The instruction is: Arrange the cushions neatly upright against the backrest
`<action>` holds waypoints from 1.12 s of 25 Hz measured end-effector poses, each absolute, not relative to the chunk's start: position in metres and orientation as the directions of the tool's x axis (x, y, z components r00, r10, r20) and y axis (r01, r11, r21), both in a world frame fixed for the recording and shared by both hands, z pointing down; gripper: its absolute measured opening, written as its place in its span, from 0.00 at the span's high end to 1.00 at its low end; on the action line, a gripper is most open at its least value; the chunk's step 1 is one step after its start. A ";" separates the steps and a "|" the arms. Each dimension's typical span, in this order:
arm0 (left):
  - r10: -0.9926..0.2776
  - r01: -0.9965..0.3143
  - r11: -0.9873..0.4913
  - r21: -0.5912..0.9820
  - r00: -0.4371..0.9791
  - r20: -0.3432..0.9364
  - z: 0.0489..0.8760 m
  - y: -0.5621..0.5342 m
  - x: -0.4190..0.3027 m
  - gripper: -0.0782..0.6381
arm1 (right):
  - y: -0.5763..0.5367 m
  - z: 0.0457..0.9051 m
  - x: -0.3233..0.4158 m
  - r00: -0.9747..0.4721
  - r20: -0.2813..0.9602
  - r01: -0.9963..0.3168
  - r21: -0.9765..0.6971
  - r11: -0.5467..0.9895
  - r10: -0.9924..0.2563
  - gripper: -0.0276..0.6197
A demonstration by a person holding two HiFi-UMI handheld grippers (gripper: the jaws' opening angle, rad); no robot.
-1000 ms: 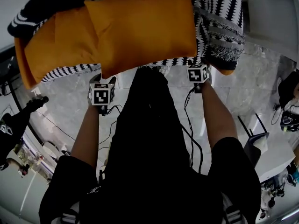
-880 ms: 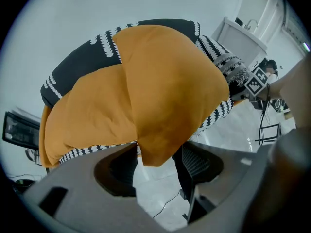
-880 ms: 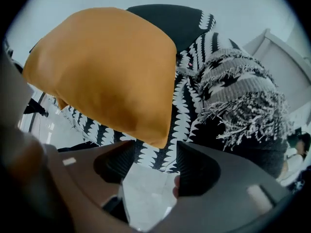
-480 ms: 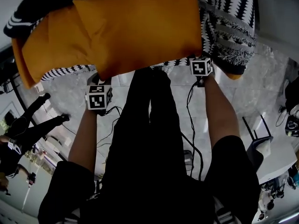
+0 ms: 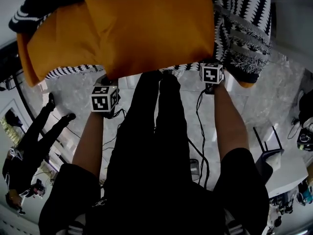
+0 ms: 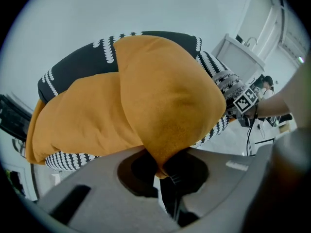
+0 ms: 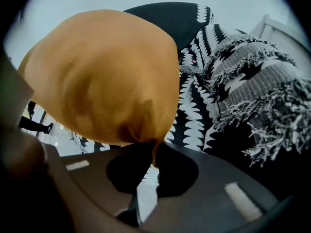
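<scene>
An orange cushion (image 5: 151,31) lies flat on the black-and-white patterned sofa (image 5: 242,28), overlapping a second orange cushion (image 5: 58,43) to its left. My left gripper (image 5: 108,80) has just closed its jaws on the front cushion's near left corner (image 6: 163,166). My right gripper (image 5: 209,65) has likewise just closed, pinching the same cushion's near right corner (image 7: 153,152). In the left gripper view both cushions show, the front cushion (image 6: 170,101) over the second one (image 6: 82,120). The fingertips are hidden under the cushion's edge in the head view.
A fringed black-and-white throw (image 7: 252,96) covers the sofa's right side. The sofa's front edge (image 5: 68,72) faces a pale marble floor (image 5: 73,97). A person in black (image 5: 29,141) stands at the left; a chair and table (image 5: 274,155) are at the right. Cables (image 5: 199,126) trail on the floor.
Both grippers have moved in under the front cushion's near edge and closed on its two near corners. The person at the left has walked nearer.
</scene>
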State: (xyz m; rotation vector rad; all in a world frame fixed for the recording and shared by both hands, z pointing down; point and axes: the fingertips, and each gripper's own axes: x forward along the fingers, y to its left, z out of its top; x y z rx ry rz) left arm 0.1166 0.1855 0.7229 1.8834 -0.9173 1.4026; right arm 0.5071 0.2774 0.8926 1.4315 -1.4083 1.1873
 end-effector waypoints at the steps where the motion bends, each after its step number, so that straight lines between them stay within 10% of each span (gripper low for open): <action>1: -0.179 -0.821 -0.566 0.073 0.209 0.962 0.718 0.183 0.116 0.86 | 0.276 0.886 0.508 -0.046 0.964 -0.994 -0.071 -0.088 -0.262 0.91; 28: -0.381 -0.766 -0.599 0.232 0.528 0.759 0.547 0.112 0.223 0.87 | 0.212 0.563 0.623 0.047 0.663 -0.890 -0.312 -0.333 -0.747 0.92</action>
